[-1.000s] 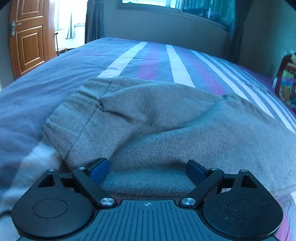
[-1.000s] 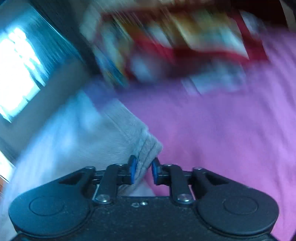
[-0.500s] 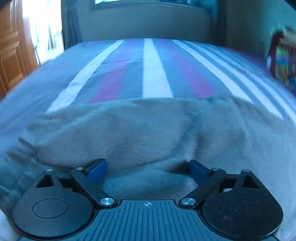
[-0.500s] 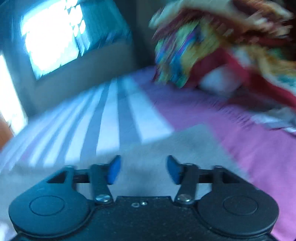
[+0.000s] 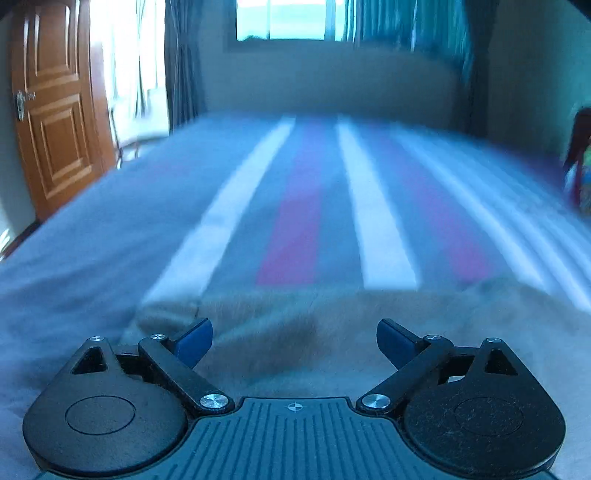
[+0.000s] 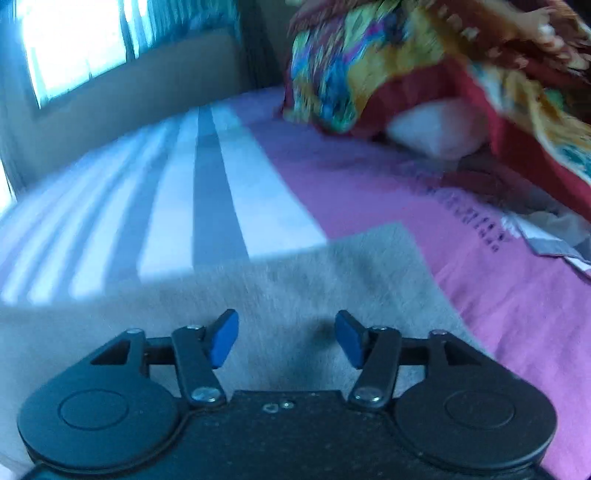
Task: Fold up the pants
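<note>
Since a second ago the right gripper (image 6: 287, 338) has let go of the grey pants (image 6: 295, 291) corner it was pinching; its blue pads now stand wide apart with nothing between them, hovering over the cloth. Meanwhile the left gripper (image 5: 294, 341) has drawn back, so less of the pants (image 5: 332, 332) fills its view and more striped bedspread (image 5: 303, 206) shows beyond. Its jaws are spread wide too, as they were, gripping nothing.

Ahead of the left gripper, past the far edge of the pants, the bedspread runs in white, grey and magenta stripes toward a headboard wall and a window (image 5: 284, 18). Far to its left stands a brown panelled door (image 5: 55, 110); at the far right edge a bit of colourful fabric peeks in.

Ahead and to the right of the right gripper lies a heap of multicoloured patterned cloth (image 6: 424, 62) with a white pillow (image 6: 436, 127) tucked under it, well apart from the pants. Plain pink sheet (image 6: 498, 295) stretches to the right. Nothing lies between either gripper and the pants.

The pants lie flat on the bed directly under and just in front of both grippers. Their long axis runs left to right across both views, crossing the stripes, with one squared end just right of the right gripper and the other just left of the left one. Both views are motion-blurred.
</note>
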